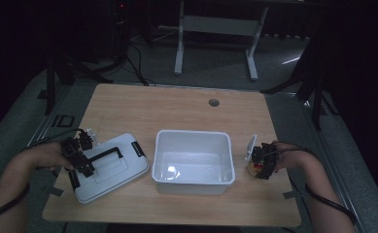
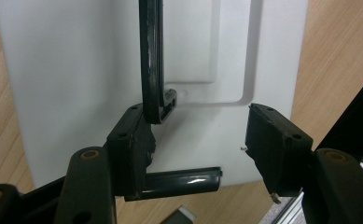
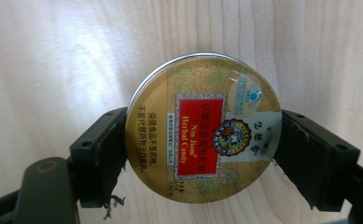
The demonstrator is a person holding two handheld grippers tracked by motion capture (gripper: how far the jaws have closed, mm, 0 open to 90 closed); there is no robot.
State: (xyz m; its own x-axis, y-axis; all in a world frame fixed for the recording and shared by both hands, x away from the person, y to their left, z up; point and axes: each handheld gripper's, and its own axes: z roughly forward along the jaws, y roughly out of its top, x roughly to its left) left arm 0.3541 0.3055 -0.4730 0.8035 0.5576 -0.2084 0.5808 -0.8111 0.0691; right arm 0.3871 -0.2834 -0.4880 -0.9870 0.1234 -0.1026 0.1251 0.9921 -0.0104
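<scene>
At three o'clock of the bin, right gripper clamped on tin; could slip. Left gripper half open over lid, holding nothing.

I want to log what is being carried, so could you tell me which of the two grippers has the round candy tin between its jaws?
The right gripper: its jaws flank the gold candy tin, whereas the left gripper sits over the white lid.

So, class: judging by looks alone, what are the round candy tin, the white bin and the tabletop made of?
Candy tin: probably printed metal, glossy gold lid with a bright silvery rim. White bin: likely moulded plastic, smooth with rounded corners and soft glare inside. Tabletop: pale wood-grain surface, matte; whether solid wood or laminate is unclear.
</scene>
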